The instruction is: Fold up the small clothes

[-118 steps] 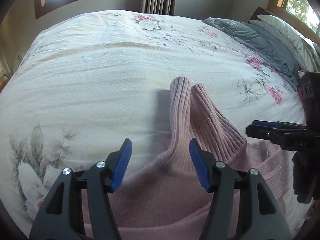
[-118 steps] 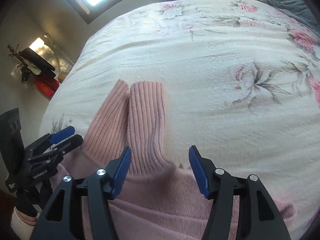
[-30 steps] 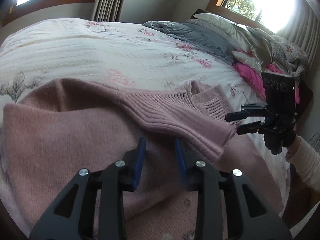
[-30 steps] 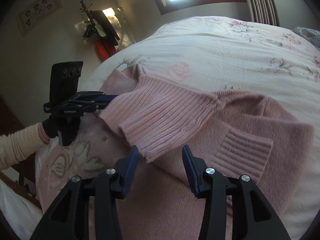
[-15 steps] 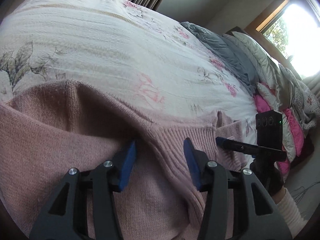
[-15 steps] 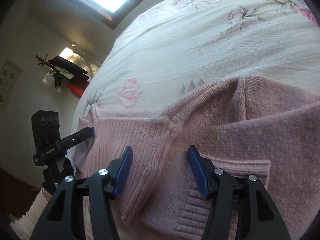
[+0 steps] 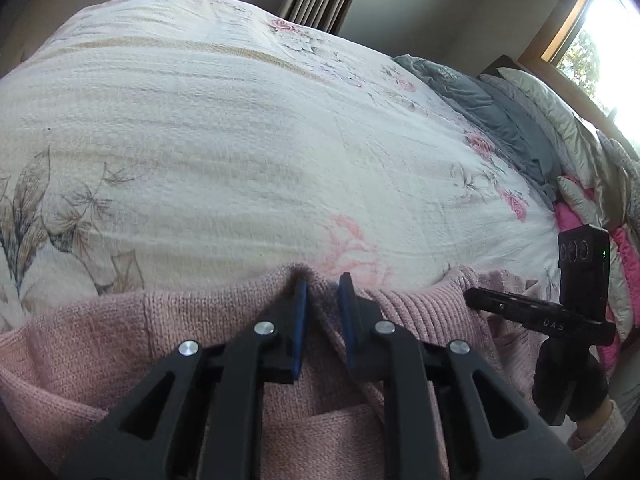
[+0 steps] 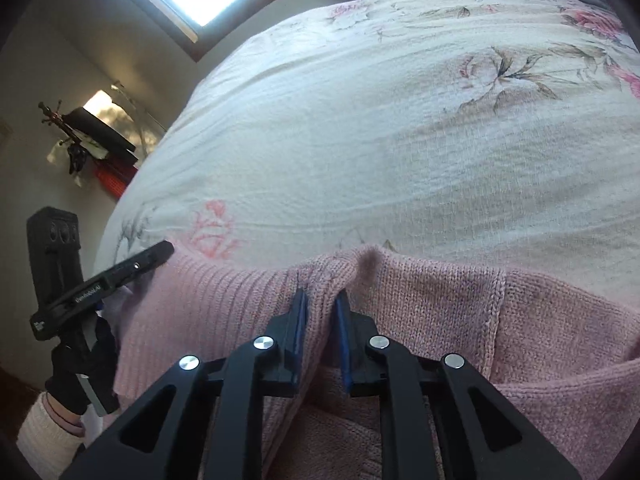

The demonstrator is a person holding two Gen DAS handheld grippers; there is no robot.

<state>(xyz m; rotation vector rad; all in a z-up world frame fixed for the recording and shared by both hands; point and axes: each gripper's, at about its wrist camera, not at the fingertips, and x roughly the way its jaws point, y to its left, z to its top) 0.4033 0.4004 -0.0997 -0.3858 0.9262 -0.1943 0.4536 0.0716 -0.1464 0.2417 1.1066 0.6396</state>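
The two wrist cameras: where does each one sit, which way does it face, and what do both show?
Left wrist: sits on the left hand-held gripper, looking along its fingers across the floral bedspread towards pillows and window; own fingers pinch the pink sweater; the right hand-held gripper shows at right.
Right wrist: sits on the right hand-held gripper, facing across the bed towards a window; own fingers pinch the sweater; left hand-held gripper and sleeve at left.
Shared: sweater's far edge, bedspread, each other's gripper.

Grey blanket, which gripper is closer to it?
Right. The right gripper pinches the sweater on the side toward the grey blanket; the left gripper pinches it farther off.
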